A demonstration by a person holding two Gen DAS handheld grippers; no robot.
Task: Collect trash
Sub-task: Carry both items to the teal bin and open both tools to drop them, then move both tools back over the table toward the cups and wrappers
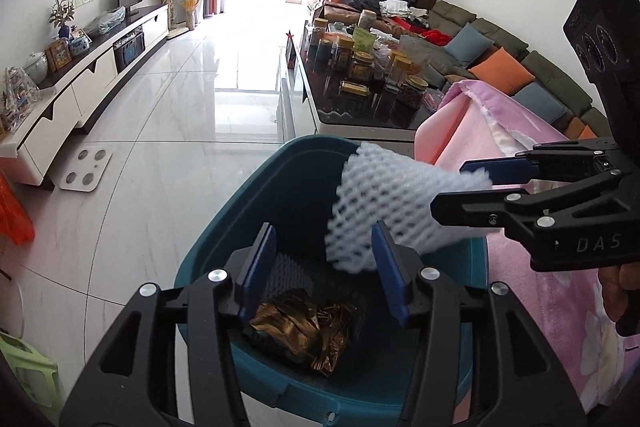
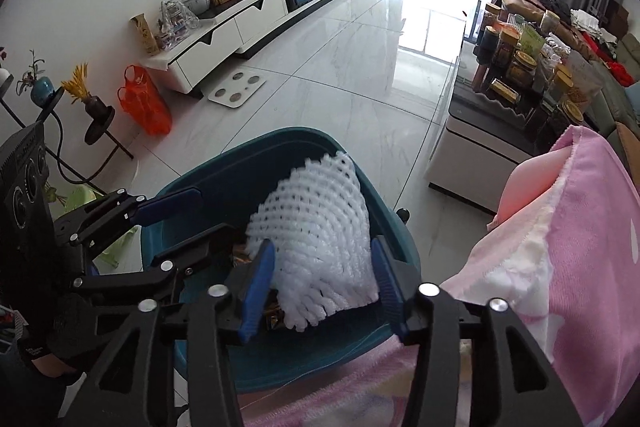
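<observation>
Trash, item one: a white foam net (image 2: 320, 239) is sitting between the blue pads of my right gripper (image 2: 323, 251), above the open mouth of a teal bin (image 2: 224, 179). My right fingers are standing about half open. The net is nearly filling the gap between them, and I cannot tell whether either pad is touching it; neither is visibly squeezing it. In the left wrist view the net is showing blurred, hanging over the bin's right side.

Item two: a crumpled gold wrapper (image 1: 304, 327) is lying on the bin's bottom. Just behind it a second foam net (image 1: 288, 275) is lying against the inner wall.

My left gripper (image 1: 324, 239) is hanging over the near edge of the bin, pointing down into it. Its fingers are also standing about half open and are gripping nothing; the wrapper is showing between them, well below.

The two grippers are facing each other across the bin, near but apart.

Surroundings: the bin is standing on a pale tiled floor (image 1: 180, 147). A pink blanket (image 1: 520, 147) is lying just beside the bin on its right. A low table (image 1: 360, 123) crowded with jars is standing beyond the bin.
</observation>
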